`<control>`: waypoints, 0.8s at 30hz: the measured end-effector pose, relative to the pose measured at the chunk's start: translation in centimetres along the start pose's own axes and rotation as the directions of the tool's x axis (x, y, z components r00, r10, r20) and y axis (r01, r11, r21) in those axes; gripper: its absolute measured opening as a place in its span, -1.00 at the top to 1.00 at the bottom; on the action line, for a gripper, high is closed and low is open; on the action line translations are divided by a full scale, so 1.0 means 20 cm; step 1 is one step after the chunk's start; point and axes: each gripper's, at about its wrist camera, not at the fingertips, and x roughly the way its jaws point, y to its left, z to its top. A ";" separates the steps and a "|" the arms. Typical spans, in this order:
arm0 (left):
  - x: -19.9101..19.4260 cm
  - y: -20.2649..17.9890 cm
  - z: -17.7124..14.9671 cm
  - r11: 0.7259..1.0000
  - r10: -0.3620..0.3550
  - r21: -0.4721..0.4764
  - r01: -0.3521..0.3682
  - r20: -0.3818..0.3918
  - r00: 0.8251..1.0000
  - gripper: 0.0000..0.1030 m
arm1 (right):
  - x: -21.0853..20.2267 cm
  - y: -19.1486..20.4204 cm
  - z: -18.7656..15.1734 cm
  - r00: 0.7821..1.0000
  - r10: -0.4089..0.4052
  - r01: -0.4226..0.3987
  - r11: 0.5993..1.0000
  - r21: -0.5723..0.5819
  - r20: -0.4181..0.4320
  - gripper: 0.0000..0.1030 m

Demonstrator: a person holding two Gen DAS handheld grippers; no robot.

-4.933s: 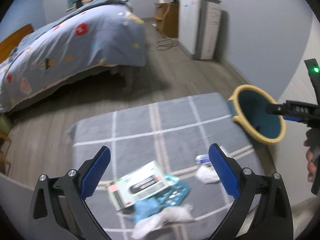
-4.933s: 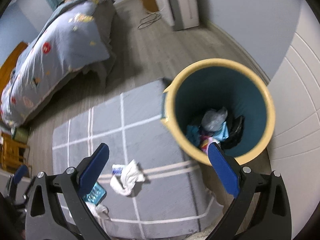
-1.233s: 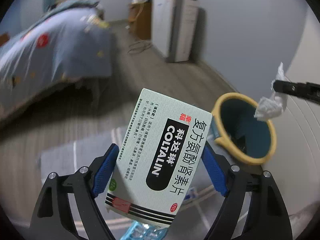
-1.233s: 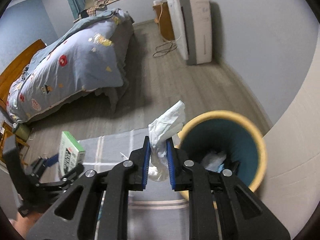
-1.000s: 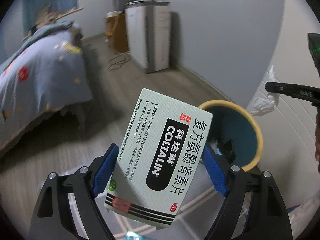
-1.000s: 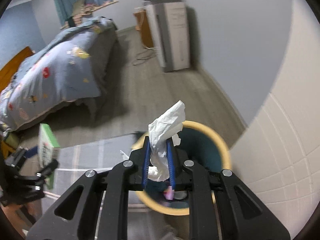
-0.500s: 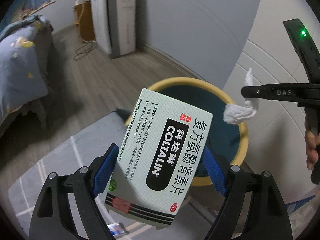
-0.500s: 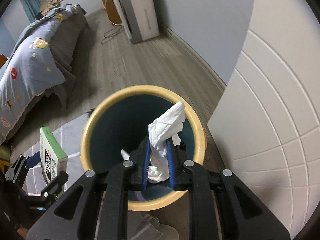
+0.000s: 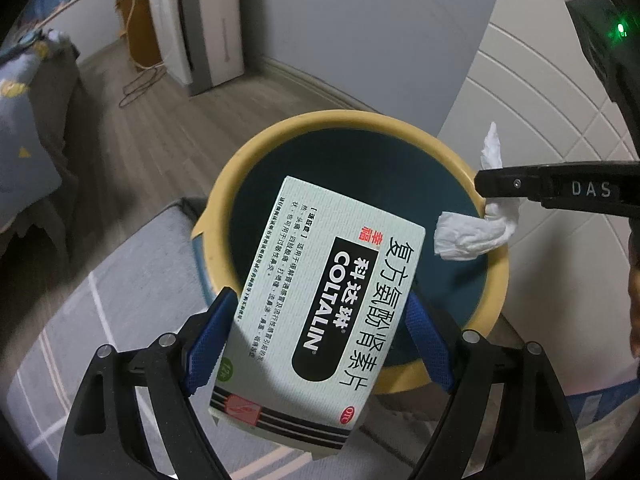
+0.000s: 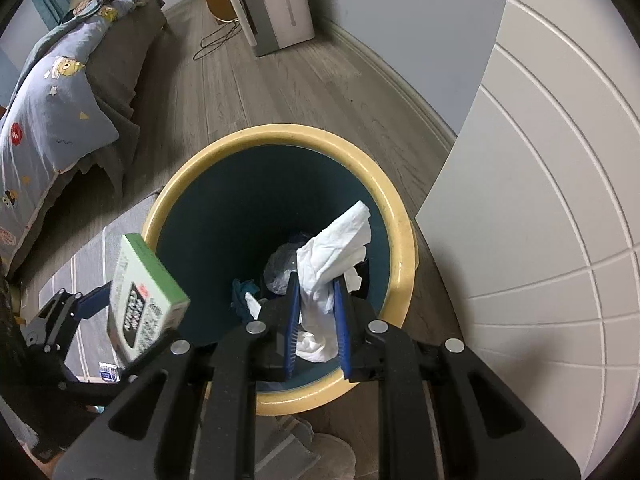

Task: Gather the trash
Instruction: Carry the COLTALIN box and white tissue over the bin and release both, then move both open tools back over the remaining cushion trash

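Observation:
My left gripper [image 9: 316,332] is shut on a pale green medicine box [image 9: 320,312] and holds it over the near rim of the trash bin [image 9: 248,160], a teal bin with a yellow rim. My right gripper [image 10: 316,312] is shut on a crumpled white tissue [image 10: 332,256] and holds it above the bin's opening [image 10: 248,216]. The tissue also shows in the left wrist view [image 9: 468,232], at the bin's right rim. The box also shows in the right wrist view [image 10: 140,292], at the bin's left rim. Trash lies at the bin's bottom [image 10: 280,268].
The bin stands on wood floor at the corner of a grey checked rug [image 9: 132,288], close to a white panelled wall [image 10: 540,200]. A bed with a blue quilt [image 10: 52,108] is at the left. A white appliance [image 9: 196,28] stands at the back wall. A small wrapper [image 10: 107,372] lies on the rug.
Both grippers have moved closer to the bin with their loads still held. The tissue now hangs lower over the opening and the box reaches over the near rim.

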 end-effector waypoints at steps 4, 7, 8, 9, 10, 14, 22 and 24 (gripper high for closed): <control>0.02 -0.01 0.00 1.000 0.005 0.012 -0.005 0.010 1.000 -0.61 | 0.01 -0.02 0.00 1.000 0.001 -0.001 1.000 0.014 -0.009 0.69; 0.04 -0.03 -0.01 1.000 0.009 0.018 -0.009 0.017 1.000 -0.61 | 0.03 -0.05 0.01 1.000 0.017 -0.016 0.999 0.043 -0.017 0.66; 0.04 -0.03 -0.01 1.000 0.010 0.020 -0.010 0.020 1.000 -0.62 | 0.03 -0.05 0.01 0.999 0.026 -0.025 0.998 0.053 -0.020 0.62; 0.05 -0.03 0.00 1.000 0.009 0.020 -0.009 0.021 1.000 -0.64 | 0.04 -0.05 0.02 0.999 0.030 -0.029 0.998 0.064 -0.020 0.49; 0.04 -0.03 0.00 1.000 0.005 0.022 -0.006 0.024 1.000 -0.64 | 0.03 -0.06 0.02 0.999 0.029 -0.028 0.997 0.066 -0.018 0.43; 0.02 0.00 0.01 1.000 0.005 0.016 -0.006 0.042 0.999 -0.70 | 0.02 -0.05 0.02 1.000 0.016 -0.015 0.997 0.072 -0.005 0.32; -0.12 0.10 -0.01 0.999 0.006 -0.050 -0.003 0.065 0.998 -0.78 | -0.03 0.01 0.04 0.999 0.015 -0.018 0.997 0.081 0.033 -0.31; -0.17 0.13 -0.03 0.998 0.015 -0.068 -0.011 0.062 0.998 -0.82 | -0.05 0.03 0.04 0.999 0.020 -0.023 0.996 0.082 0.040 -0.55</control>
